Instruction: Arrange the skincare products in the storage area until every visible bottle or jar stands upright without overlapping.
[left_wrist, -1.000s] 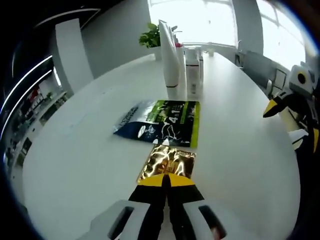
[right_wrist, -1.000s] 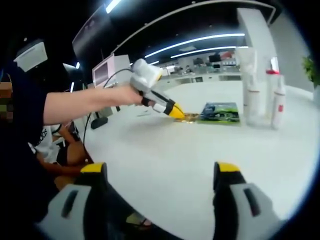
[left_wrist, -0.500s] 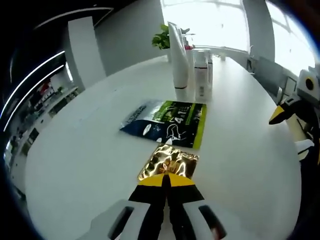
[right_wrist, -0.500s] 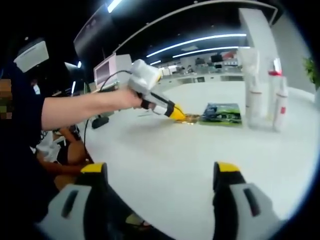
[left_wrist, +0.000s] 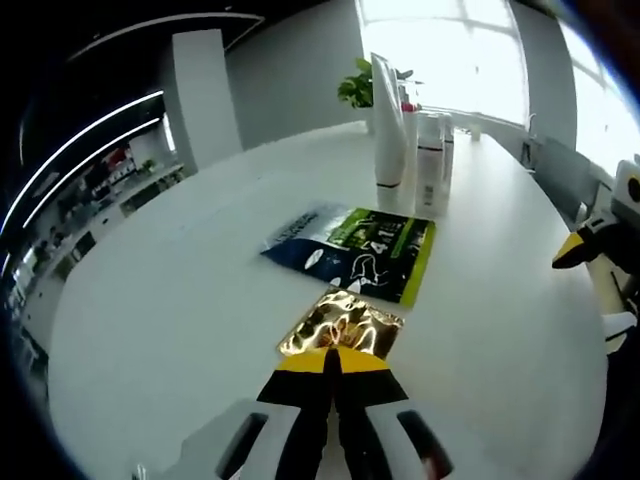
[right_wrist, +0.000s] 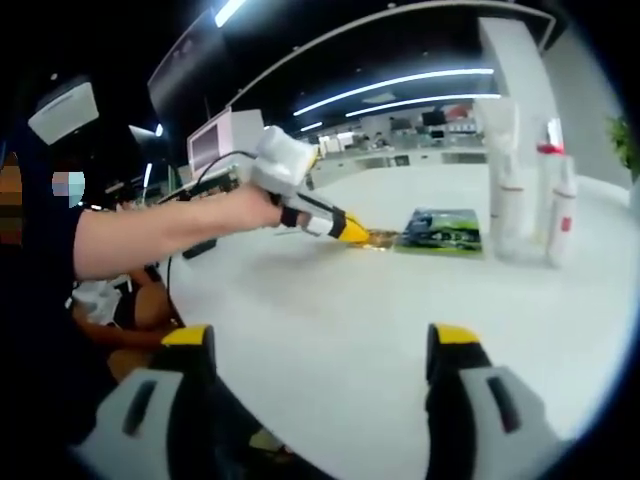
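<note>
My left gripper (left_wrist: 333, 357) is shut on the near edge of a gold foil sachet (left_wrist: 343, 329) that lies on the white table (left_wrist: 170, 300). Just beyond it lies a dark blue and green sachet (left_wrist: 355, 250), flat. At the far end stand a tall white tube (left_wrist: 387, 125) and white bottles (left_wrist: 430, 150), all upright. In the right gripper view, my right gripper (right_wrist: 325, 345) is open above the table with nothing between its jaws. The left gripper (right_wrist: 352, 231) shows there in a person's hand, tip on the gold sachet (right_wrist: 382, 236), with the green sachet (right_wrist: 440, 228) and the upright bottles (right_wrist: 505, 185) beyond.
A potted plant (left_wrist: 360, 85) stands behind the bottles by bright windows. The right gripper's yellow tip (left_wrist: 580, 248) juts in at the right of the left gripper view. A person's arm (right_wrist: 160, 225) crosses the left of the right gripper view. A pillar (left_wrist: 195, 95) stands behind the table.
The left gripper view has swung, shifting the bottles and sachets to the right in the picture. The left gripper stays shut on the gold sachet. The right gripper stays open and still.
</note>
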